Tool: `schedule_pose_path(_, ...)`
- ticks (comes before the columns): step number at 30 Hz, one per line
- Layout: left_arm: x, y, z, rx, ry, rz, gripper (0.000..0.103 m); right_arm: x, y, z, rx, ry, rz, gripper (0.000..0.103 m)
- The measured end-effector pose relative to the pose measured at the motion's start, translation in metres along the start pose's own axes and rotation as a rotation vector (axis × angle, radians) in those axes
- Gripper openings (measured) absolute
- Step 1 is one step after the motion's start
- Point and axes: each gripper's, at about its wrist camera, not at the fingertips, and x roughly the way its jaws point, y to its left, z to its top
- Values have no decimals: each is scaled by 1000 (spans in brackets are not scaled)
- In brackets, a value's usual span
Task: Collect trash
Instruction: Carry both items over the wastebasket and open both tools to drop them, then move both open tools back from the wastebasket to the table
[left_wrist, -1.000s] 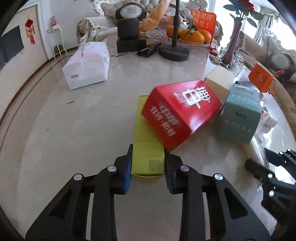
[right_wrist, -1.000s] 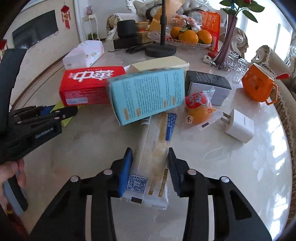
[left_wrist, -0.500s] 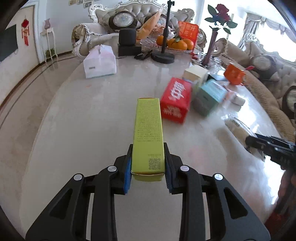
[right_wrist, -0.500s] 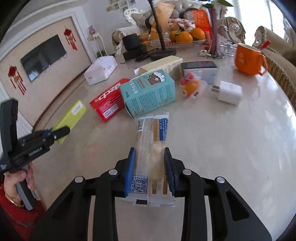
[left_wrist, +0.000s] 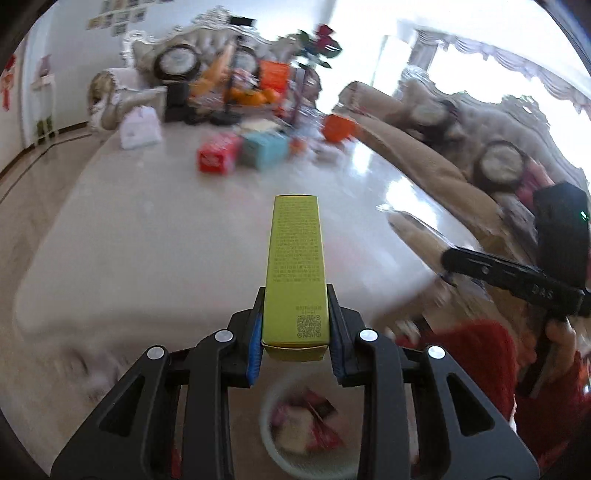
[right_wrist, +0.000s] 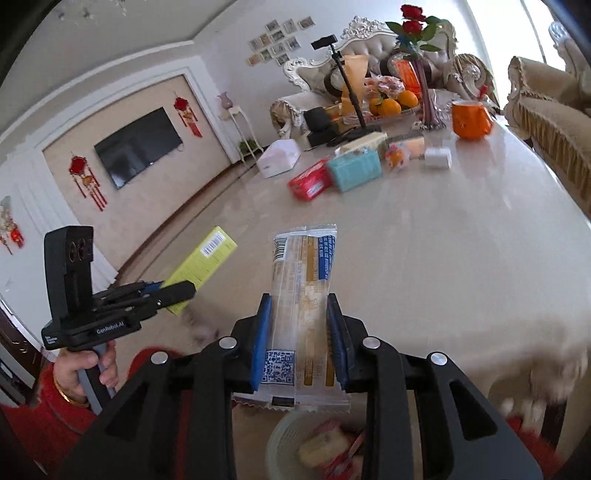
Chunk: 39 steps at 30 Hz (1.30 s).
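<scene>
Big pale marble table (right_wrist: 461, 258) fills most of both views, w/ ornate sofa (left_wrist: 424, 122) along its right edge. Far end of table holds the clutter: white tissue box (right_wrist: 279, 158), red carton (right_wrist: 309, 180) touching a teal carton (right_wrist: 355, 167), orange mug (right_wrist: 472, 119), fruit tray w/ oranges (right_wrist: 391, 104), vase w/ roses (right_wrist: 415, 44), small white charger cube (right_wrist: 438, 158). TV (right_wrist: 137, 146) on the far wall.

White waste basket (left_wrist: 295, 432) sits on the floor below the near table edge, under both tools; wrappers already inside, blurred. In the right wrist view it shows as a mesh bin (right_wrist: 295, 443) directly beneath the held packet.

Left gripper (left_wrist: 295, 332) clamped on a long yellow-green box (left_wrist: 297, 266), QR code end nearest the cam, box sticking straight fwd, lifted off the table and above the basket. Seen from the right cam, left gripper (right_wrist: 162, 293) is at lower left w/ the same box (right_wrist: 203, 266) angled up-right, held by a hand (right_wrist: 90, 369) in a red sleeve.

Right gripper (right_wrist: 297, 332) closed on a clear snack wrapper w/ blue panel (right_wrist: 301, 295), pads pressing both long edges, its serrated end hanging past the fingers over the bin. From the left cam the right gripper (left_wrist: 447, 262) is at far right, blurry; wrapper end barely readable there.
</scene>
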Motion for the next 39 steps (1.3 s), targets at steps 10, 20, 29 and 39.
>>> schedule_pose_path(10, 58, -50, -125, 25, 262, -35, 29, 40, -34, -119, 199, 259, -93, 28)
schedule_pose_path(20, 124, -27, -161, -45, 412, 22, 30, 86, -50, -166, 218, 413, -148, 28)
schedule_pose_path(29, 133, -25, -173, -54, 431, 119, 89, 99, -65, -185, 269, 493, -204, 86)
schedule_pose_path(39, 129, -29, -176, -22, 412, 108, 89, 99, -74, -194, 340, 508, -214, 88)
